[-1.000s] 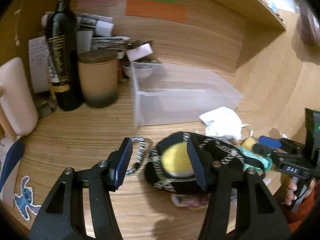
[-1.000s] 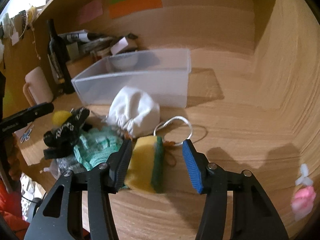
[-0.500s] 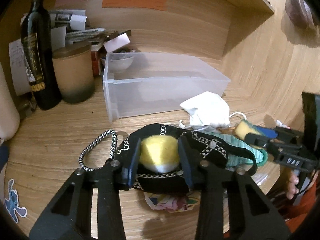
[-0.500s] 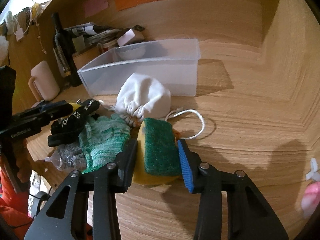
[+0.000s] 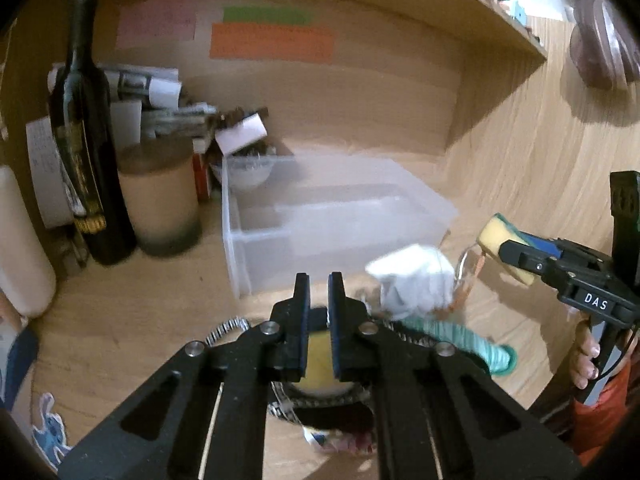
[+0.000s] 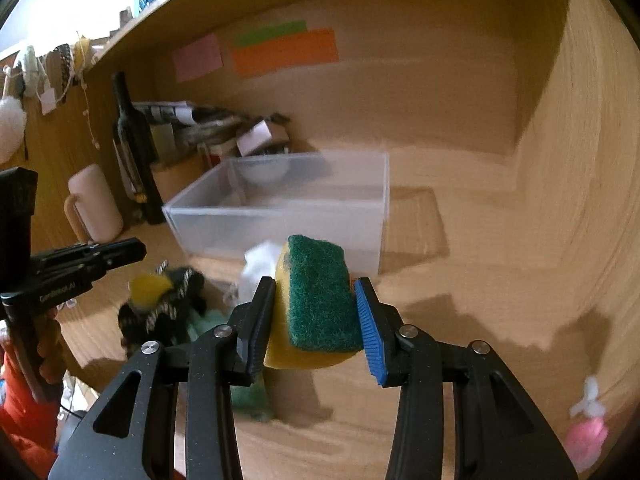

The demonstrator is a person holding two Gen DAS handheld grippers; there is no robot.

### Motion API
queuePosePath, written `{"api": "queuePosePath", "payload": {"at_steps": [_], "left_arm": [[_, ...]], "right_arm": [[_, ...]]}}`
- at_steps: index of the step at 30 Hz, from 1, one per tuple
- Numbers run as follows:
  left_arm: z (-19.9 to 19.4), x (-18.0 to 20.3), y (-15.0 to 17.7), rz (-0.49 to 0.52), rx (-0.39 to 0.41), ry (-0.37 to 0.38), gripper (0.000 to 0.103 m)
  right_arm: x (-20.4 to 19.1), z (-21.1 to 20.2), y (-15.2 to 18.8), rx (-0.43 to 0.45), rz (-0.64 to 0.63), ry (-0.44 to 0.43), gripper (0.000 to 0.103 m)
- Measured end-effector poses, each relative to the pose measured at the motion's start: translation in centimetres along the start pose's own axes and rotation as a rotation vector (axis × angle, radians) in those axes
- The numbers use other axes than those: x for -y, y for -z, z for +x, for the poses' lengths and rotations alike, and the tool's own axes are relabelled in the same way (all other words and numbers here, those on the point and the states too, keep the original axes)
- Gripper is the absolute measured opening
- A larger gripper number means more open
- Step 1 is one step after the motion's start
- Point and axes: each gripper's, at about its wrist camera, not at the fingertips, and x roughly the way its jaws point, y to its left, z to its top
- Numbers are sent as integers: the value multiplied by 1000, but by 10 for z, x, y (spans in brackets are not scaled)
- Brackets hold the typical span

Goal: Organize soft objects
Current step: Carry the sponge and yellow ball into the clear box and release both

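My right gripper [image 6: 316,316] is shut on a yellow sponge with a green scouring side [image 6: 316,304] and holds it above the desk, in front of the clear plastic bin [image 6: 280,204]. The sponge also shows in the left wrist view [image 5: 502,240]. My left gripper [image 5: 319,320] has its jaws nearly together, above a yellow ball [image 5: 318,364] lying on a black patterned pouch [image 5: 320,404]; I cannot see whether the pads touch it. A white drawstring bag [image 5: 412,280] and a green knit cloth [image 5: 460,336] lie beside it.
A dark wine bottle [image 5: 86,136], a tan jar [image 5: 160,196], a cream mug [image 6: 94,204] and stacked papers stand left of the bin [image 5: 332,216]. A white bowl [image 5: 244,168] sits behind it. A pink object [image 6: 586,436] lies at the right.
My right gripper has lifted the sponge off the desk toward the bin. My left gripper's jaws have closed much further, and it has risen, with the ball now lower between them.
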Motion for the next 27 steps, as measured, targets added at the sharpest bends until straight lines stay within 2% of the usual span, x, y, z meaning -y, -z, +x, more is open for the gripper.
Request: {"api": "queuePosePath", "payload": {"at_steps": [4,7,8,9,14,16,17,18,22,27], "left_arm": [[-1,-5,-5,-15,-8,26,9],[4,-7,1,-33,-59,51,34],[6,-7,4,-40,-73,54,50],[9,-6,9,-44,-83,50,61],[27,-4,27,-40,-154,45,62],[35,-5,32,-40,-181,54,53],[38,-5,34,-38,-193,55,46],[41,-4,36,-34,-203,56,46],[38,-3,34,-32,-188,53,45],[22,-3,6,-20,-103,25,45]], "right_arm": [[-3,3,-20,37,-17,-11,37],[-5,6,-33,50,-32,-12,37],[-5,7,-38,54,-37,-14,37],[-5,8,-41,55,-41,-15,37],[-7,25,-59,41,-46,-18,37],[-7,32,-63,22,-51,-16,37],[-7,34,-65,16,-52,-17,37],[-7,37,-66,9,-53,-16,37],[-5,49,-70,-20,-54,-5,37],[-2,65,-74,-48,-59,10,37]]}}
